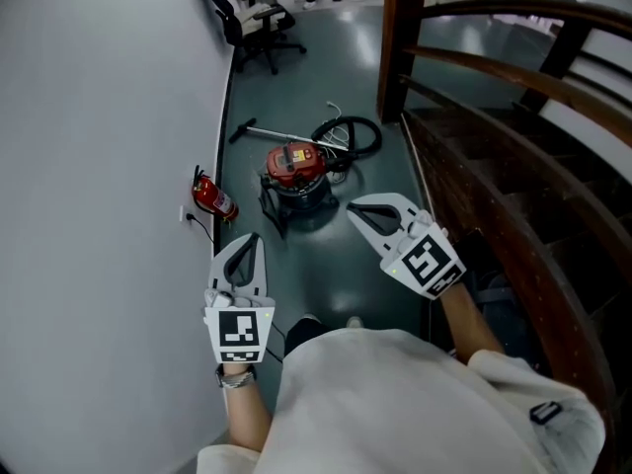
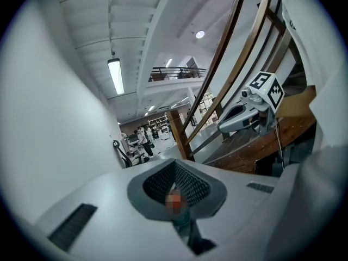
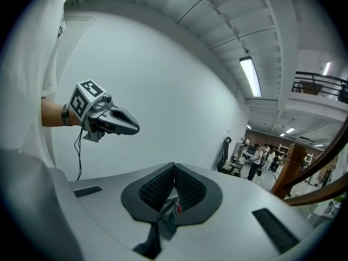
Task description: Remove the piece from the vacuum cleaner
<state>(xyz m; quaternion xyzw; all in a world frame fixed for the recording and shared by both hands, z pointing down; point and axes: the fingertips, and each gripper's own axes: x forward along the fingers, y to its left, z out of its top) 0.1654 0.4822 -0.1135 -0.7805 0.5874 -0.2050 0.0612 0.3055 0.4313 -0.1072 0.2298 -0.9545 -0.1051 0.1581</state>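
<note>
The vacuum cleaner point(image 1: 294, 170), a red and black canister, stands on the dark floor ahead of me. Its black hose point(image 1: 350, 133) is coiled behind it, and a metal wand point(image 1: 275, 132) lies to its left. My left gripper point(image 1: 251, 239) is held in the air well short of the canister, jaws together and empty. My right gripper point(image 1: 355, 209) hovers to the canister's lower right, likewise shut with nothing in it. In the left gripper view the closed pads point(image 2: 175, 173) point down the hall, with the right gripper point(image 2: 221, 128) beside them. The right gripper view shows its closed pads point(image 3: 174, 174) and the left gripper point(image 3: 136, 128).
A red fire extinguisher point(image 1: 213, 197) stands against the white wall point(image 1: 99, 146) on the left. A wooden staircase with a curved rail point(image 1: 494, 156) runs along the right. A black office chair point(image 1: 253, 25) and several people are farther down the hall.
</note>
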